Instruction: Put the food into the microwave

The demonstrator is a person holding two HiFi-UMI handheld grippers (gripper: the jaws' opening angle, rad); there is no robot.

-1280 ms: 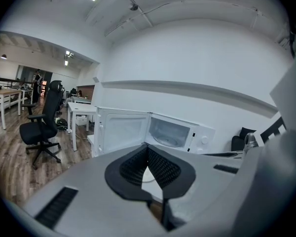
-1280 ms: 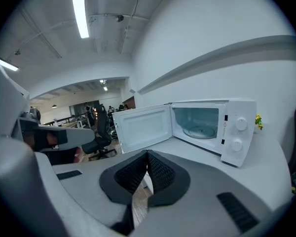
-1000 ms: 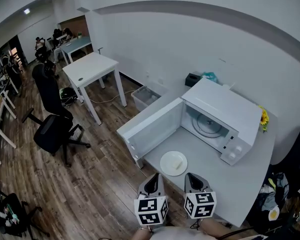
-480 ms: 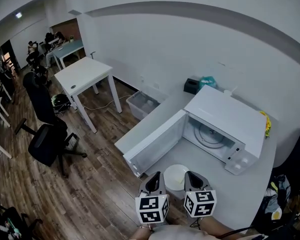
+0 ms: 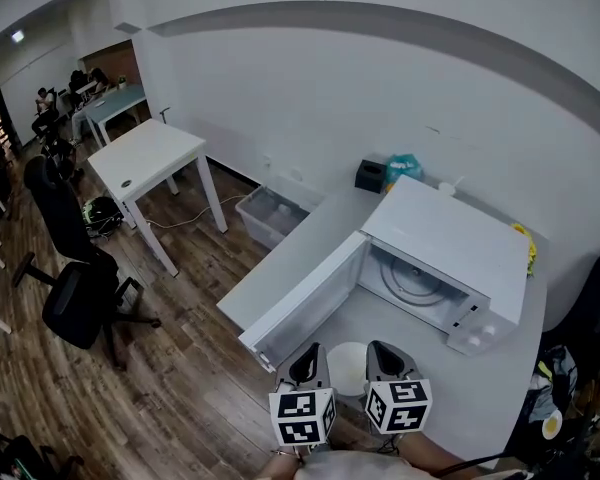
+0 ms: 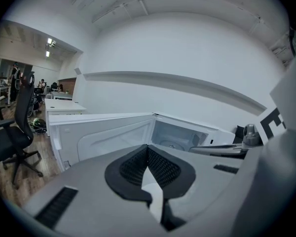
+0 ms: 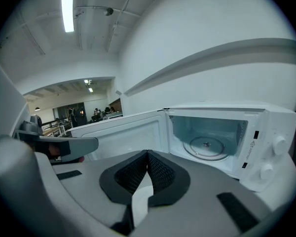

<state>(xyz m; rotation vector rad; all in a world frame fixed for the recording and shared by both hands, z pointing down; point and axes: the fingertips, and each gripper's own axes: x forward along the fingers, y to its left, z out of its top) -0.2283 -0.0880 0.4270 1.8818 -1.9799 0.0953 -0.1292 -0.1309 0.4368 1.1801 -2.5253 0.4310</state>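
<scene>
Grey countertop [image 5: 480,393] lies just below you. Your left gripper [image 5: 307,354] and right gripper [image 5: 381,351] hover side by side over its near edge, both pinched fully together on nothing. Between them sits the white plate [image 5: 348,368] of food (the food itself is too small to make out), not yet lifted. You likely need to open 1 gripper to take its rim. Beyond, the microwave [image 5: 450,253] has its door [image 5: 305,303] swung wide, leaving the turntable [image 7: 205,147] free. No brand or label is legible.

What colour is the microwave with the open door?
White, inside and outside. The microwave shows best in the right gripper view.
</scene>
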